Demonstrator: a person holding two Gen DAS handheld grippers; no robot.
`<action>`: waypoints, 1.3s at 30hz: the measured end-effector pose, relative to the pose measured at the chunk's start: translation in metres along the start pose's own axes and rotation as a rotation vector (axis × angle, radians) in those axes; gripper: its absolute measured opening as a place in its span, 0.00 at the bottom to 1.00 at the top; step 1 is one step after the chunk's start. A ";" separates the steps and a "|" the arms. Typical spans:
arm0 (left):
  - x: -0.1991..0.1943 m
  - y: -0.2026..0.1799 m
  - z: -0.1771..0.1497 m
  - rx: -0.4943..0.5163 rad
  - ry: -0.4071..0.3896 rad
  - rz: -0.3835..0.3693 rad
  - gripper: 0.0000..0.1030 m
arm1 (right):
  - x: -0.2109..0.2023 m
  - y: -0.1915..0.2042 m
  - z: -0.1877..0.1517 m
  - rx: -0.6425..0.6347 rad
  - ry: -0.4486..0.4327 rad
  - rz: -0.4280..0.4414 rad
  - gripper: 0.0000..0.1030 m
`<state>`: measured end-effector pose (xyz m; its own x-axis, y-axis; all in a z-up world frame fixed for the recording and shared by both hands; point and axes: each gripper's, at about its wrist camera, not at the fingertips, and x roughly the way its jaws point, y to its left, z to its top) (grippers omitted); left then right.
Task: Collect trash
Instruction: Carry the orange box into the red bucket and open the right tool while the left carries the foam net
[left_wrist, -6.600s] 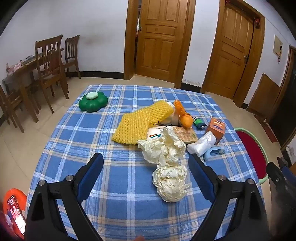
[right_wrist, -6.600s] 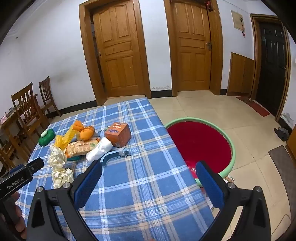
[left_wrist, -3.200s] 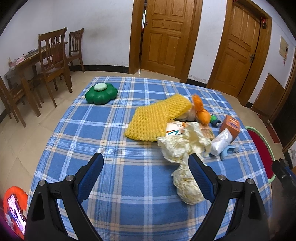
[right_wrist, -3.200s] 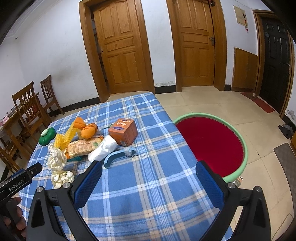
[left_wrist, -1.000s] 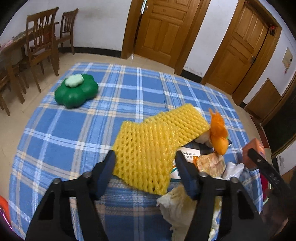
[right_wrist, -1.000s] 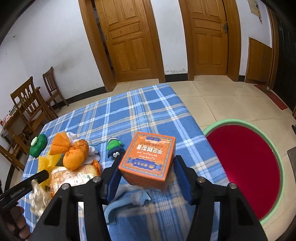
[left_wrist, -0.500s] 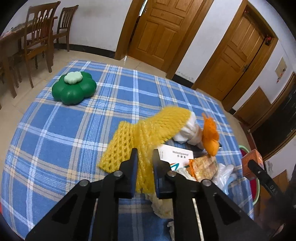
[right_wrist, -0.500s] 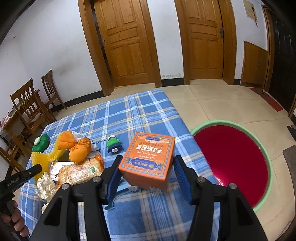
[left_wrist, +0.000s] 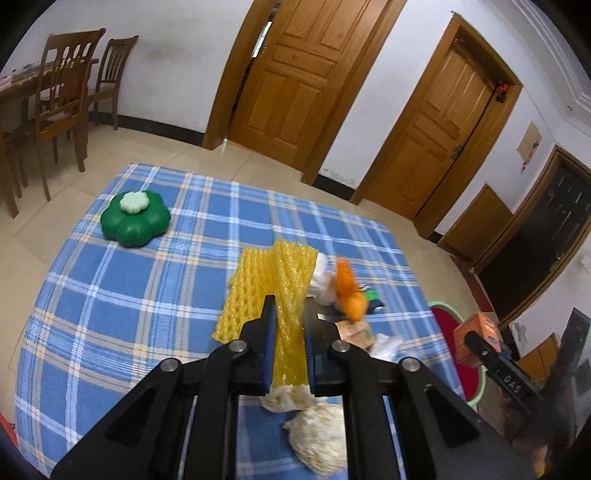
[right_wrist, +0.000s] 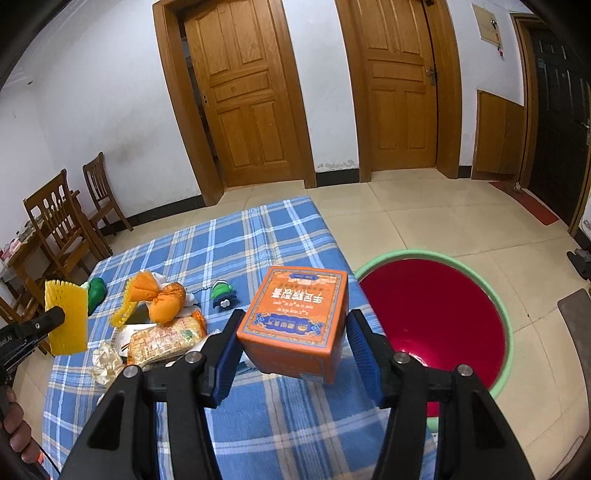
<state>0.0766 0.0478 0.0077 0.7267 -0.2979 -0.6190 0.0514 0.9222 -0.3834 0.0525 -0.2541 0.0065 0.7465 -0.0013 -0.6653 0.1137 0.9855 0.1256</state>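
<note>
Currently: two trash items held above the checked table (right_wrist: 236, 240)
Foam net (left_wrist: 275, 291) is clamped in left gripper (left_wrist: 289, 314), orange box (right_wrist: 295, 325) in right gripper (right_wrist: 293, 341); each is best carried level to the red basin (right_wrist: 436, 328) before being released

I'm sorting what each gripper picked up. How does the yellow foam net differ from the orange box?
The yellow foam net is a soft, open mesh sheet that hangs limp; the orange box is rigid, solid-sided and printed. The left gripper is pinched nearly shut on the thin net, while the right gripper stands wide to span the box. Both are clamped and lifted off the blue checked tablecloth.
</note>
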 end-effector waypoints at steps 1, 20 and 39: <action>-0.002 -0.003 -0.001 0.004 -0.002 -0.006 0.12 | -0.002 0.000 0.000 0.001 -0.001 0.000 0.57; 0.001 -0.076 -0.006 0.078 0.064 -0.135 0.12 | -0.028 -0.051 -0.009 0.080 -0.033 0.005 0.47; 0.054 -0.164 -0.022 0.229 0.180 -0.206 0.12 | -0.001 -0.140 -0.025 0.230 -0.004 -0.075 0.47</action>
<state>0.0927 -0.1249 0.0224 0.5536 -0.5034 -0.6634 0.3518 0.8634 -0.3616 0.0192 -0.3881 -0.0286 0.7331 -0.0741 -0.6760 0.3146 0.9183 0.2405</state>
